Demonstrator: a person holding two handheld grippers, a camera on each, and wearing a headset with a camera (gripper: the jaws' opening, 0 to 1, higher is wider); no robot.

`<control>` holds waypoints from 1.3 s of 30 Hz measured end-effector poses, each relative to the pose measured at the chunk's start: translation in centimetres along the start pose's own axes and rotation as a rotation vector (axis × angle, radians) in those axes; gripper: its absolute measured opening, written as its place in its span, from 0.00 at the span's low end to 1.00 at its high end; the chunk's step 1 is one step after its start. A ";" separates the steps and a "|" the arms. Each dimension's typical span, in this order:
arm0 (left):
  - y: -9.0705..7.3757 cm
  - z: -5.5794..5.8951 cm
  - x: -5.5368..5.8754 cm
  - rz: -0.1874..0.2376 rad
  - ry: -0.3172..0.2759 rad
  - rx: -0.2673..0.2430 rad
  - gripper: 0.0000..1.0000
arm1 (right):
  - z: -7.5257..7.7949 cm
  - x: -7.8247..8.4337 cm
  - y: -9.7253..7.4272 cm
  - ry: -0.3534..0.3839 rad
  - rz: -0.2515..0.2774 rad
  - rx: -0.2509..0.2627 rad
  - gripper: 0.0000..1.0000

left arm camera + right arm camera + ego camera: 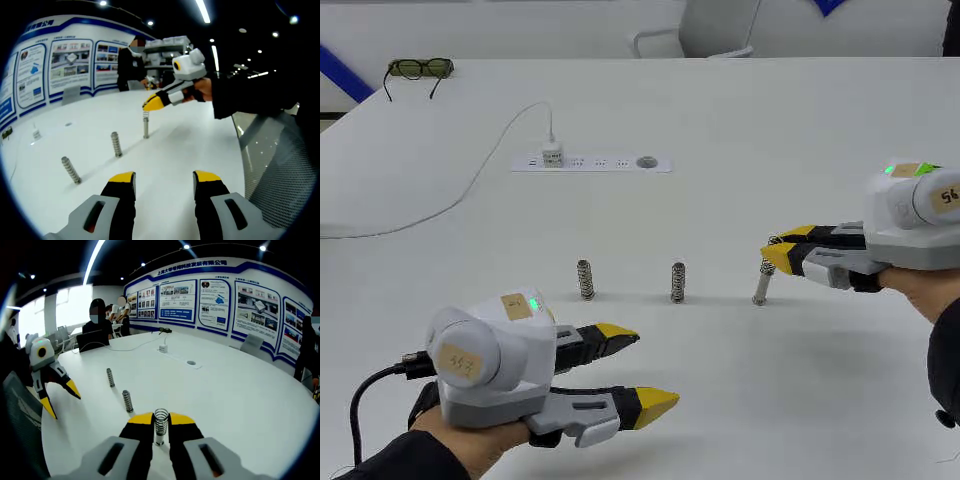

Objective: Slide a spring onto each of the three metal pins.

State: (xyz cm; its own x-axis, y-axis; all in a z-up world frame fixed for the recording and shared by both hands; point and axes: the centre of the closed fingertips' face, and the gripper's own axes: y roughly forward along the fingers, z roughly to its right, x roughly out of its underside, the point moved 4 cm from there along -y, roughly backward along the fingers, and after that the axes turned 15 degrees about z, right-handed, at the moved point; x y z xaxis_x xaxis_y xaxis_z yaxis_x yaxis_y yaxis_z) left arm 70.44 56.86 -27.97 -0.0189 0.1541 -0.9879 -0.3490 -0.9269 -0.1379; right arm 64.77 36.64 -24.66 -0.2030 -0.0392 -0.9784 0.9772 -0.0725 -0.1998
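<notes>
Two of the three pins, the left pin [585,280] and the middle pin [678,282], already wear springs and stand in a row across the centre of the bench [720,120]. The right pin [761,288], at the right end of that row, shows a bare shaft. It seems to lean a little toward the right gripper [778,246], which reaches in from the right edge of the head view at the pin's top. In the right gripper view that gripper's jaws are pressed together on the last spring [160,421], holding it upright with its coil in line with the pin below. Gripping it by the sides this way likely leaves the bore open so it can slide down. The spring's lower end looks to meet the pin's tip, but I cannot tell how far it is on. The left gripper [645,370] sits at the lower left of the head view with its jaws spread and nothing between them. It is well apart from the row, probably kept back to leave the pins clear. I judge the task to be on its last spring.
</notes>
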 end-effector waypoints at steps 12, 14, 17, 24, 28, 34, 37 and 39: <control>-0.2 0.0 0.2 -0.005 -0.004 -0.006 0.47 | -0.2 1.8 0.4 0.020 -0.038 0.001 0.12; -0.1 0.0 0.2 -0.005 -0.005 -0.006 0.47 | -0.3 2.1 0.5 0.022 -0.045 0.001 0.12; -0.1 0.0 0.2 -0.004 -0.006 -0.006 0.47 | -0.4 2.4 0.7 0.023 -0.051 0.002 0.12; -0.3 -0.1 0.2 -0.005 -0.007 -0.010 0.47 | -0.3 3.1 0.8 0.027 -0.071 0.009 0.12; -0.3 -0.1 0.2 -0.005 -0.007 -0.011 0.46 | -0.3 3.4 0.8 0.027 -0.083 0.012 0.12; -0.2 0.0 0.3 -0.006 -0.008 -0.009 0.46 | -0.3 4.1 0.9 0.022 -0.103 0.013 0.12; -0.3 -0.1 0.3 -0.006 -0.009 -0.011 0.46 | -0.2 4.2 0.9 0.026 -0.107 0.016 0.12; -0.3 -0.1 0.3 -0.005 -0.009 -0.013 0.47 | -0.2 4.3 0.9 0.027 -0.110 0.016 0.12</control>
State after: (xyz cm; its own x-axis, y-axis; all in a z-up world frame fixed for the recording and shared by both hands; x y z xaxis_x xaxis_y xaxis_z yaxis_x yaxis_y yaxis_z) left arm 70.65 57.16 -28.19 -0.0258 0.1622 -0.9864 -0.3374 -0.9303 -0.1441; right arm 64.81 36.64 -29.06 -0.3071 -0.0028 -0.9517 0.9478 -0.0909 -0.3056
